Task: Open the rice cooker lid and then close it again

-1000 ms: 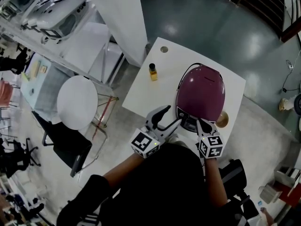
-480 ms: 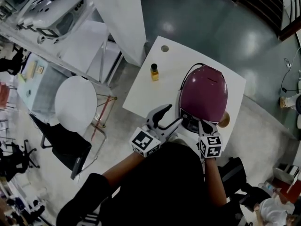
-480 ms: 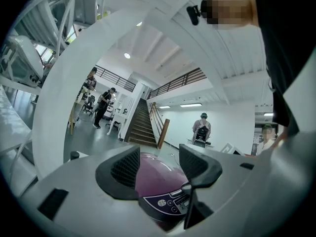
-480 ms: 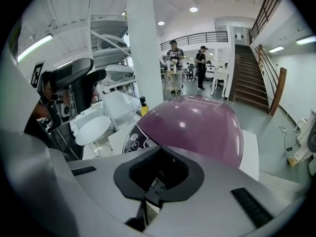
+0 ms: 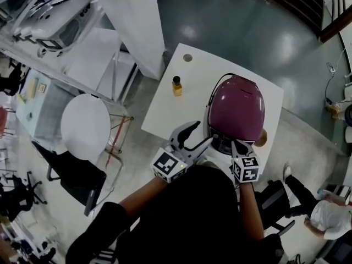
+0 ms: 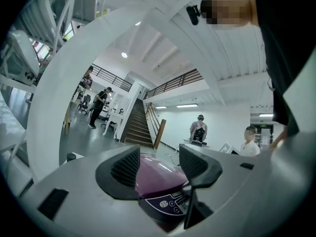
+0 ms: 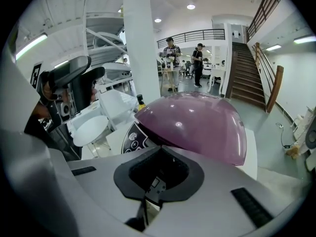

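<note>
A purple-lidded rice cooker (image 5: 235,110) stands on the white table (image 5: 165,111), its lid down and its dark control panel (image 5: 223,145) facing me. My left gripper (image 5: 193,136) hangs at the cooker's front left, off the table's near edge. Its jaws are open with nothing between them. In the left gripper view the lid (image 6: 157,172) and panel (image 6: 170,202) show beyond the left gripper (image 6: 158,164). My right gripper (image 5: 238,146) is shut, its tip at the front of the cooker beside the panel. In the right gripper view the lid (image 7: 197,125) rises just past the right gripper (image 7: 159,154).
A small bottle of yellow liquid (image 5: 177,85) stands on the table left of the cooker. A brown round thing (image 5: 260,138) sits at the cooker's right. A white pillar (image 5: 129,21), a round white stool (image 5: 85,128) and a black chair (image 5: 71,175) are to the left. A person (image 5: 322,213) is at lower right.
Both grippers and the cooker stand as before. A person has come into view on the floor at the lower right.
</note>
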Demonstrator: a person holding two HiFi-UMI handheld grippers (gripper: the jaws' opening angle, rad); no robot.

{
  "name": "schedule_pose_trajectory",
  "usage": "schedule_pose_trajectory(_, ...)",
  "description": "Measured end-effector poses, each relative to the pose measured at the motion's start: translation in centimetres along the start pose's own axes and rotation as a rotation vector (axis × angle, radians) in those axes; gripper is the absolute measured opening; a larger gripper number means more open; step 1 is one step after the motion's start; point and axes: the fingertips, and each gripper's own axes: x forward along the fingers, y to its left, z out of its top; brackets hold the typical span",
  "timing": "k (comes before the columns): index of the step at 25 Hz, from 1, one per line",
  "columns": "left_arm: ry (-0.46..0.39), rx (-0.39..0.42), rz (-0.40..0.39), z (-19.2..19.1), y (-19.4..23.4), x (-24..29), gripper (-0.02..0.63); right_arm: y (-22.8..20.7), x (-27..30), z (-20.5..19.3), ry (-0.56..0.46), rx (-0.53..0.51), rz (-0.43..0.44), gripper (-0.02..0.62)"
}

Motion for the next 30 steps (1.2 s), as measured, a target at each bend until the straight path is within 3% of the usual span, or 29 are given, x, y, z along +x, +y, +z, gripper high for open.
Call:
schedule_pose_trajectory(24,-0.003,0.018,-0.014,-0.9,0.4,-1.9,0.229,0.2,0.5,-0.1,-0.06,0.038,-0.058,0.0)
schedule_pose_trajectory(30,-0.001,0.041,-0.035,-0.7,-1.8,-1.1,0.229,0.0,0.4,-0.3,-0.157,0.121,-0.03,-0.002)
